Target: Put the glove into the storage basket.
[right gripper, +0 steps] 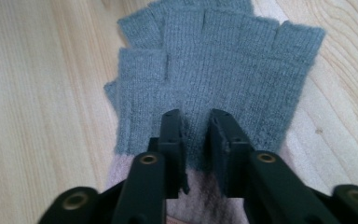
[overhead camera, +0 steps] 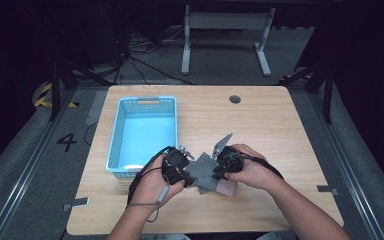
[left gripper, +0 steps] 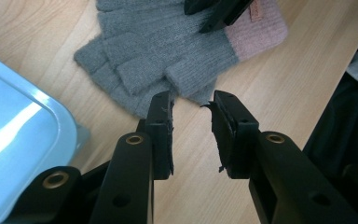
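Observation:
A pair of grey fingerless knit gloves [overhead camera: 204,175] with pink cuffs [overhead camera: 227,188] lies flat on the wooden table near its front edge. In the left gripper view the gloves [left gripper: 168,51] lie just beyond my left gripper [left gripper: 192,109], whose jaws stand apart over bare wood at the glove's finger ends. My left gripper [overhead camera: 192,174] comes in from the gloves' left. My right gripper [right gripper: 196,123] hovers over the gloves [right gripper: 223,60] near the pink cuff [right gripper: 121,172]. Its jaws are a little apart and the knit lies flat between them, unpinched. In the high view my right gripper [overhead camera: 216,174] is at the gloves' right.
A light blue plastic basket [overhead camera: 113,142] stands on the table to the left, its corner [left gripper: 18,121] close to my left gripper. A round cable hole [overhead camera: 235,99] sits at the table's far side. Bare wood stretches to the right and behind the gloves.

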A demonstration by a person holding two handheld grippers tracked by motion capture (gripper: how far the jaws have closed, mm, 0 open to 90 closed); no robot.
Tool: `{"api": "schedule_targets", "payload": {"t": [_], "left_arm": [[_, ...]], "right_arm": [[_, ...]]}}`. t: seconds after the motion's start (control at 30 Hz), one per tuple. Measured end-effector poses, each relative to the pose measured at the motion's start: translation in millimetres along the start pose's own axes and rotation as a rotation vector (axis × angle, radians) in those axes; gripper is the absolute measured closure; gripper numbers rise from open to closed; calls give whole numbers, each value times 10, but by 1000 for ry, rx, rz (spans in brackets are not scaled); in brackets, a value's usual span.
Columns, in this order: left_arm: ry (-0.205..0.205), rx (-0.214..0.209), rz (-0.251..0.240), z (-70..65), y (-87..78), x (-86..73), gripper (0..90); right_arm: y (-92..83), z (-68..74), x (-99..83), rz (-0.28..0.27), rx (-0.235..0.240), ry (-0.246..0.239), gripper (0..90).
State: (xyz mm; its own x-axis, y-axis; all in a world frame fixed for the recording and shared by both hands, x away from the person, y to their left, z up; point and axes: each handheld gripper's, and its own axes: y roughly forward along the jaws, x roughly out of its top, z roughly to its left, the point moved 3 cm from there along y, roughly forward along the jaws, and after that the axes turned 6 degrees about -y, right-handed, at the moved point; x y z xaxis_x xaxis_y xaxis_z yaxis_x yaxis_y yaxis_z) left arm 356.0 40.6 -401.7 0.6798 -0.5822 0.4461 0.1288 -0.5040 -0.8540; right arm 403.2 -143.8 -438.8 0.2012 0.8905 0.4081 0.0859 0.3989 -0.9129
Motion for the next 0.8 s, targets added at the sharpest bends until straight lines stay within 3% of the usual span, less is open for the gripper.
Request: {"api": "schedule_targets", "payload": {"t": [0.2,0.33,0.63,0.8], "left_arm": [[-3,-12,21,26,63,-47,690],[0,-15,33,52,113,-34,688],[14,-24,37,49,125,-5,683],[15,-24,45,42,136,-12,684]], "right_arm": [[-250,25,-138,-158,-22,74,636],[-437,12,-310,-188,-60,121,628],[-616,-66,-640,-183,-89,203,612],[-606,-101,-775,-110,-72,223,601]]}}
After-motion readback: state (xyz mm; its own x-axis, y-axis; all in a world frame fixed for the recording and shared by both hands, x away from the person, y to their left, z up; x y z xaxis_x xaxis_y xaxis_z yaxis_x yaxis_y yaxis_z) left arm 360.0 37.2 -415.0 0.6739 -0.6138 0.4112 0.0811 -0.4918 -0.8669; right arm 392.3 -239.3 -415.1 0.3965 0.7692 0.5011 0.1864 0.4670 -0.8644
